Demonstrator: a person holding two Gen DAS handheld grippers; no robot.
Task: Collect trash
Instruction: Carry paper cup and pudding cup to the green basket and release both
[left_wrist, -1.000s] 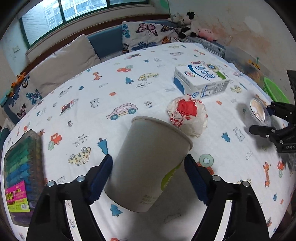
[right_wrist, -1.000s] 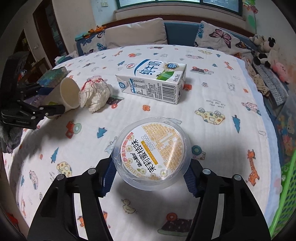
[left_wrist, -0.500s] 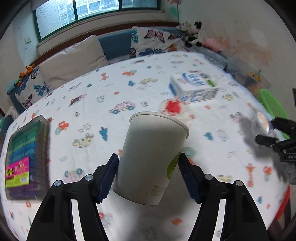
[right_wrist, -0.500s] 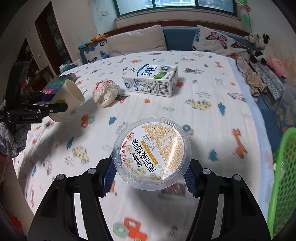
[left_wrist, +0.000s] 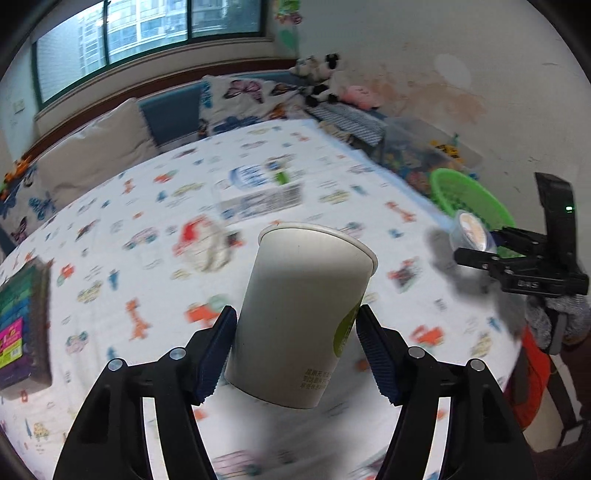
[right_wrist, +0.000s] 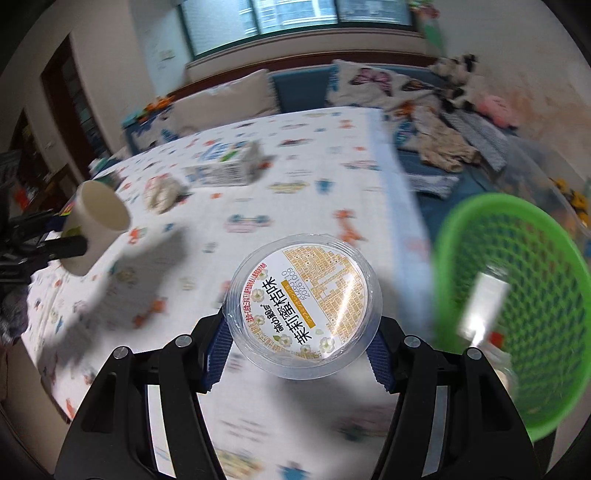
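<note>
My left gripper (left_wrist: 295, 349) is shut on a white paper cup (left_wrist: 303, 314) and holds it tilted above the bed; the cup also shows in the right wrist view (right_wrist: 96, 227). My right gripper (right_wrist: 300, 349) is shut on a clear plastic tub with a printed lid (right_wrist: 304, 308), held in the air near the bed's right edge; the tub shows small in the left wrist view (left_wrist: 471, 230). A green mesh basket (right_wrist: 524, 295) stands to the right, below the bed edge, with some item inside. A milk carton (left_wrist: 260, 194) and a crumpled wrapper (left_wrist: 201, 243) lie on the bed.
The bed has a white sheet with cartoon prints (left_wrist: 110, 258). A box of coloured pens (left_wrist: 18, 332) lies at its left edge. Pillows (left_wrist: 96, 155) and plush toys (left_wrist: 325, 85) line the far side. Clothes (right_wrist: 443, 144) lie right of the bed.
Both grippers have risen and swung right toward the green basket, carrying the cup and the tub. The basket has come into full view beside the tub.
</note>
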